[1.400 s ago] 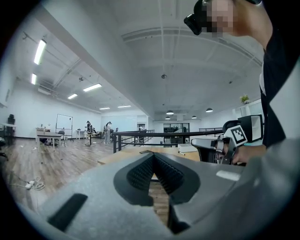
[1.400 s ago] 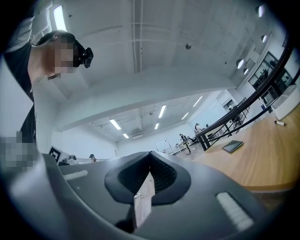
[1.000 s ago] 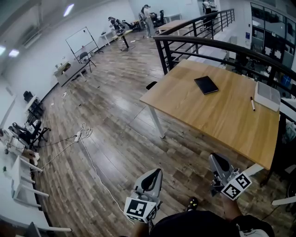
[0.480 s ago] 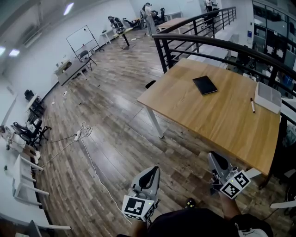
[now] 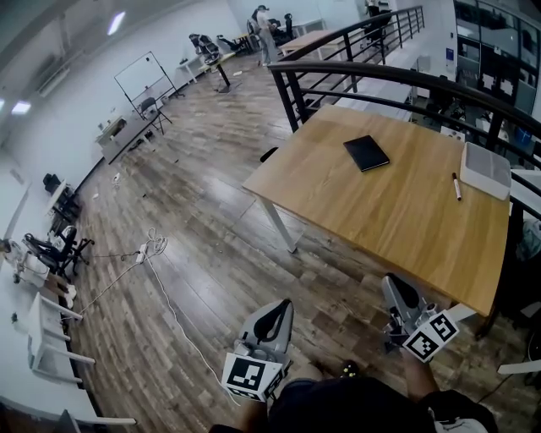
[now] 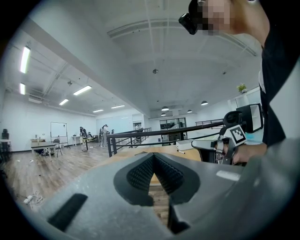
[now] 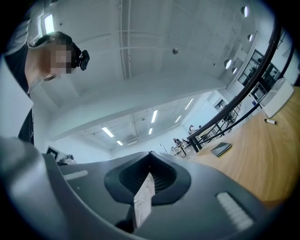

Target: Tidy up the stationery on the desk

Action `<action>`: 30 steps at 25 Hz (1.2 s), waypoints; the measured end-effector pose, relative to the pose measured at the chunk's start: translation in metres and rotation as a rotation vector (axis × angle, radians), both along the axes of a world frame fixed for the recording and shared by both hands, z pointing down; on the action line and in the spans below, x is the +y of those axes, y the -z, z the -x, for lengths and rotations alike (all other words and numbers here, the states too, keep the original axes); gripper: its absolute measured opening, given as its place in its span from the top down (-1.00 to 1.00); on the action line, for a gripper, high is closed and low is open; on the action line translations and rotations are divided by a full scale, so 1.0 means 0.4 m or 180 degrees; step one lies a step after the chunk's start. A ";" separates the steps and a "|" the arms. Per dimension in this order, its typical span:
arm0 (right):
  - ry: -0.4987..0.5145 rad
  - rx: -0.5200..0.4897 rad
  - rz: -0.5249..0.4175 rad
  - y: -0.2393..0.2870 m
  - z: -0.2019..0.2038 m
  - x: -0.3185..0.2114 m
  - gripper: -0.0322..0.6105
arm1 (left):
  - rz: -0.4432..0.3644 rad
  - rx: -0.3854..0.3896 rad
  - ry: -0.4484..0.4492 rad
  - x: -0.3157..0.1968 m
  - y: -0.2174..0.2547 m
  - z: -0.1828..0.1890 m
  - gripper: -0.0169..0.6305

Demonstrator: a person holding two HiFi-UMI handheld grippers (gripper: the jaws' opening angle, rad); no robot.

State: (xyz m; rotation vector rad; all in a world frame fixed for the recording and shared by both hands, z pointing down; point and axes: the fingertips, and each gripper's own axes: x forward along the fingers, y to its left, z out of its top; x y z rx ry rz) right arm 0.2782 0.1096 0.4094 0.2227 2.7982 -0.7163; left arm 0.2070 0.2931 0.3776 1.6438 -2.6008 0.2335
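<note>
A wooden desk (image 5: 406,228) stands ahead of me by a black railing. On it lie a black notebook (image 5: 366,153), a dark pen (image 5: 456,187) and a flat white box (image 5: 486,170) at the far right edge. My left gripper (image 5: 281,308) hangs low over the floor, well short of the desk, its jaws closed with nothing between them. My right gripper (image 5: 395,286) is near the desk's front corner, also shut and empty. The right gripper view shows the notebook (image 7: 221,149), the pen (image 7: 271,121) and the white box (image 7: 277,95) far off.
A black metal railing (image 5: 355,72) runs behind and beside the desk. A white cable (image 5: 169,304) trails over the wooden floor at left. Desks, chairs and a whiteboard (image 5: 144,74) stand far back, with people (image 5: 262,25) in the distance.
The desk has slid slightly left and nearer in the head view. Both grippers hold about the same place and stay shut.
</note>
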 end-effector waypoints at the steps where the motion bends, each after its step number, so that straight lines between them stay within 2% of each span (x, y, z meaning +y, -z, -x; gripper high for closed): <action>1: -0.0017 0.0006 -0.0004 -0.003 -0.002 -0.004 0.90 | 0.0007 0.0003 -0.0021 -0.004 -0.004 -0.001 0.95; 6: -0.0117 0.0019 -0.0015 -0.013 -0.007 -0.019 0.90 | -0.0025 0.0055 -0.0047 -0.016 -0.015 0.019 0.95; 15: -0.0359 0.0037 -0.0151 0.001 0.032 -0.093 0.90 | -0.0058 0.0076 -0.0275 -0.098 -0.025 0.097 0.95; 21: -0.0479 0.0084 -0.0182 0.006 0.112 -0.114 0.90 | -0.0193 0.0053 -0.0474 -0.151 -0.001 0.187 0.95; 30: -0.0536 0.0206 -0.0256 -0.007 0.235 -0.114 0.90 | -0.0231 0.0173 -0.0514 -0.161 -0.028 0.332 0.95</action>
